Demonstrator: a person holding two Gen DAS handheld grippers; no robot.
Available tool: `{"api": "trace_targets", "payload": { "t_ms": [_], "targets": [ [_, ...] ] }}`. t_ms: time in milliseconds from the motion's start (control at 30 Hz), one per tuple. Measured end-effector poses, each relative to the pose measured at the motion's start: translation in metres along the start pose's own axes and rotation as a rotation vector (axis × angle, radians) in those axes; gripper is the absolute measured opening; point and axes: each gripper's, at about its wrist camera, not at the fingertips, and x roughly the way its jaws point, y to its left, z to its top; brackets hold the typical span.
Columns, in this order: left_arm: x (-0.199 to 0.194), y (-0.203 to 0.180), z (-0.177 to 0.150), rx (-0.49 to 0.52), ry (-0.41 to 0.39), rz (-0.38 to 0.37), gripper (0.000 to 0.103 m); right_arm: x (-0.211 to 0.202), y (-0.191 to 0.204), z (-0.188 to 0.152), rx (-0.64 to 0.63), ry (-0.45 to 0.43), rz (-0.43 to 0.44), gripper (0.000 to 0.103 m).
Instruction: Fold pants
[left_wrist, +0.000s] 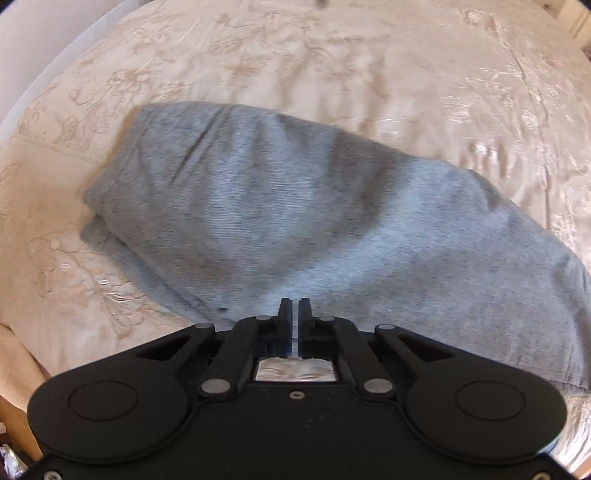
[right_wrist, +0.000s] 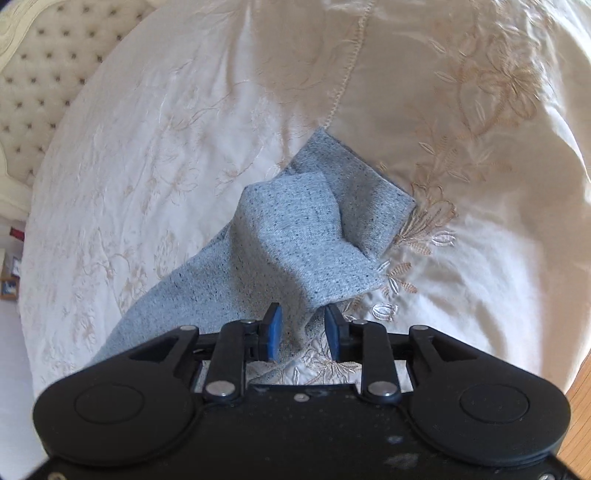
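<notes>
Left gripper (left_wrist: 294, 306): jaws together, only a thin slit between the fingers, nothing visibly caught in it. Can't see any cloth pinched; the tips sit over the near edge of the grey pants (left_wrist: 295, 206).

Right gripper (right_wrist: 303, 325): jaws apart, blue pads (right_wrist: 274, 332) clear on both sides. A fold of the pants (right_wrist: 295, 236) runs down into the gap between the fingers, but the pads do not press on it, so no grip.

No containers in either view, so no contents to report.

Pants relative to left gripper: a folded grey bundle lies straight ahead of the tips, wide, spreading left and right of them. Its left end shows stacked layers, one edge poking out below the other. Its right side runs off toward the frame edge, beside the gripper body.

Pants relative to right gripper: cloth comes in from lower left under the left finger linkage, rises ahead of the tips, and ends in a doubled-over flap just ahead and slightly right. The cuff end lies flat beyond that flap.

Everything rests on a cream embroidered bedspread (right_wrist: 147, 166), which surrounds the pants on all sides. A tufted headboard (right_wrist: 44, 74) sits far left of the right gripper. Wood floor (right_wrist: 580, 402) shows at the lower right, past the bed edge.
</notes>
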Motion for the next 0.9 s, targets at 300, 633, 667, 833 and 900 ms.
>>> {"api": "trace_targets", "payload": {
  "t_ms": [300, 633, 667, 833, 900],
  "targets": [
    [0.025, -0.163, -0.026, 0.282, 0.05, -0.11, 0.012, 0.023, -0.048, 0.02, 0.256, 0.072, 0.111, 0.031],
    [0.071, -0.242, -0.059, 0.534, 0.126, -0.011, 0.016, 0.014, -0.063, 0.027, 0.349, 0.109, 0.184, 0.032],
    [0.072, -0.242, -0.059, 0.535, 0.128, -0.01, 0.016, 0.011, -0.065, 0.026, 0.354, 0.103, 0.19, 0.032],
    [0.075, -0.231, -0.047, 0.478, 0.169, -0.046, 0.015, 0.014, -0.075, 0.029, 0.396, 0.11, 0.195, 0.033],
    [0.077, -0.219, -0.038, 0.421, 0.193, -0.073, 0.015, 0.021, -0.075, 0.029, 0.412, 0.111, 0.197, 0.033]
  ]
}}
